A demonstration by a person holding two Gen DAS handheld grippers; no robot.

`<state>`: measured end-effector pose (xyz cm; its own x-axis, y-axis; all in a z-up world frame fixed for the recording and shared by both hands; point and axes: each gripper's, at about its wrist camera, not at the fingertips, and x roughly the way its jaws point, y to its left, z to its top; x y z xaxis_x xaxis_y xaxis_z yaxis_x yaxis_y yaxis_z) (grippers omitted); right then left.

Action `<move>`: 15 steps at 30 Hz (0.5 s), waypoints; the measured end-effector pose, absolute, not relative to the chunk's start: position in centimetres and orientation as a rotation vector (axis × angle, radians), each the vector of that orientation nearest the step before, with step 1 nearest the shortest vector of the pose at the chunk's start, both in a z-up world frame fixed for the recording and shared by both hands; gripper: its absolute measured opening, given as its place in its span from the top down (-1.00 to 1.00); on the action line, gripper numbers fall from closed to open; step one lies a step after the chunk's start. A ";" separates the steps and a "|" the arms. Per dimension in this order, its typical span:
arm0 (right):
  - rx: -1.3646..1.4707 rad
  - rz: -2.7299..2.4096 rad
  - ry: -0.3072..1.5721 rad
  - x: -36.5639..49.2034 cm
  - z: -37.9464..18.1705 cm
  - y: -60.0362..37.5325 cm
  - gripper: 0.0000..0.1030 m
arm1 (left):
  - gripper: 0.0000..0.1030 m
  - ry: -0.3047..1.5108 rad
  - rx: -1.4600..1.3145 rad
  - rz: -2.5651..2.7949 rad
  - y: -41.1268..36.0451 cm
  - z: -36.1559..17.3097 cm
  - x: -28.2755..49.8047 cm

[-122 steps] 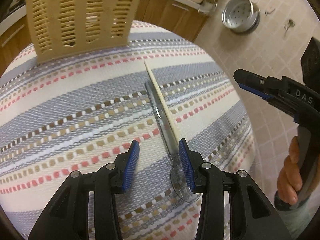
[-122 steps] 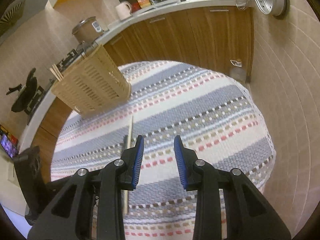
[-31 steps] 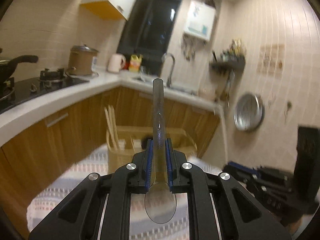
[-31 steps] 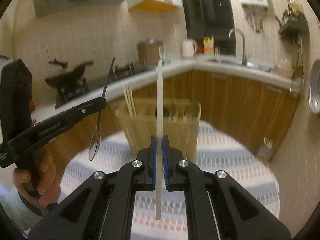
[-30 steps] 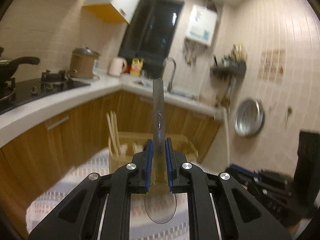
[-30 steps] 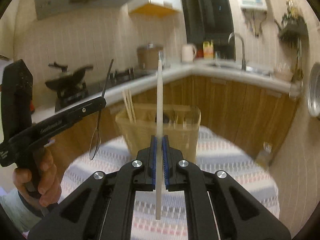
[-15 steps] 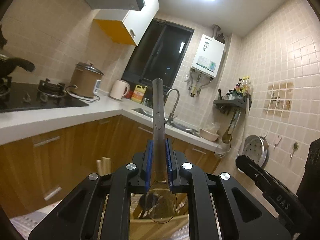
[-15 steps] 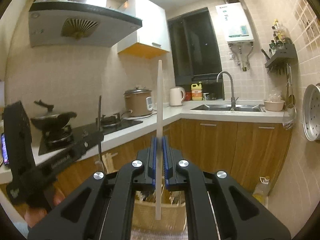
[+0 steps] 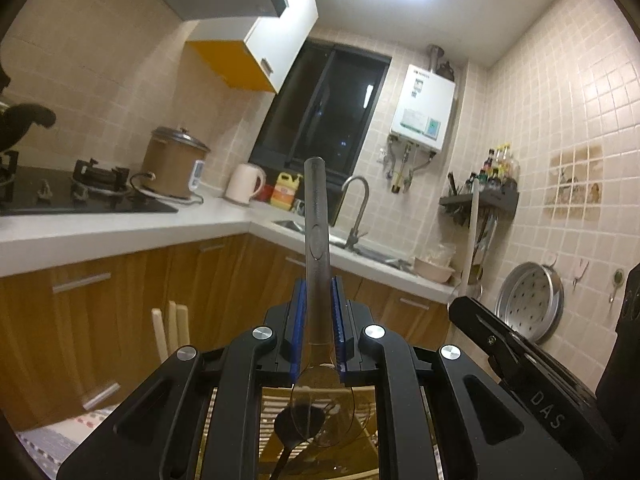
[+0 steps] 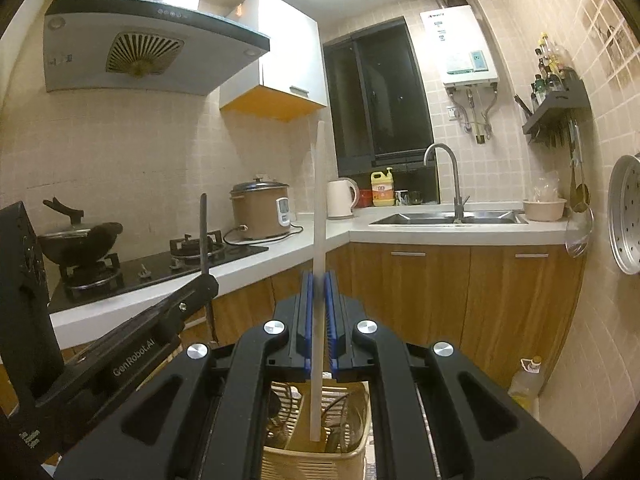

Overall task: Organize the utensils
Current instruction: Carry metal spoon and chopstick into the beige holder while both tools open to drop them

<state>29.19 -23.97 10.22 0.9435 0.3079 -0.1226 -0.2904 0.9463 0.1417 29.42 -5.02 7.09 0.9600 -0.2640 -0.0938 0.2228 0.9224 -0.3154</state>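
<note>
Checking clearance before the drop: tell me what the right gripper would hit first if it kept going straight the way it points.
Probably nothing close: the right gripper points level, above the utensil basket, so its line looks free until the wooden cabinets. Depth is unclear.

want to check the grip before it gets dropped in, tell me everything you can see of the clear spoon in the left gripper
The spoon looks like clear, slightly smoky plastic. It has a long flat handle with a rounded end and a shallow oval bowl. It stands about upright, handle up and bowl down. The left gripper is shut on it: the blue jaws pinch the lower handle just above the bowl. The bowl hangs below the jaws, over the open top of the beige slotted basket, where a dark utensil already lies. Only the jaws appear to touch the spoon.
</note>
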 end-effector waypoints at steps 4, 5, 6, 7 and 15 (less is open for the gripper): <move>0.121 0.290 0.143 29.5 9.4 -24.2 0.91 | 0.79 0.146 -0.312 -0.247 -4.9 6.2 29.9; 0.121 0.288 0.145 29.5 9.3 -24.2 0.91 | 0.79 0.148 -0.310 -0.248 -5.0 6.1 30.0; 0.122 0.289 0.149 29.5 9.2 -24.2 0.91 | 0.79 0.148 -0.307 -0.249 -5.1 6.0 29.9; 0.126 0.292 0.155 29.5 9.0 -24.3 0.91 | 0.79 0.149 -0.300 -0.248 -5.2 5.9 29.8; 0.090 0.280 0.154 27.8 8.7 -24.3 0.78 | 0.39 0.163 -0.270 -0.237 -4.7 6.1 28.5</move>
<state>27.77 -24.25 8.67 0.9494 0.2816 -0.1388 -0.2679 0.9572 0.1094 28.50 -4.75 6.12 0.9593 -0.2522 -0.1273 0.2088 0.9364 -0.2822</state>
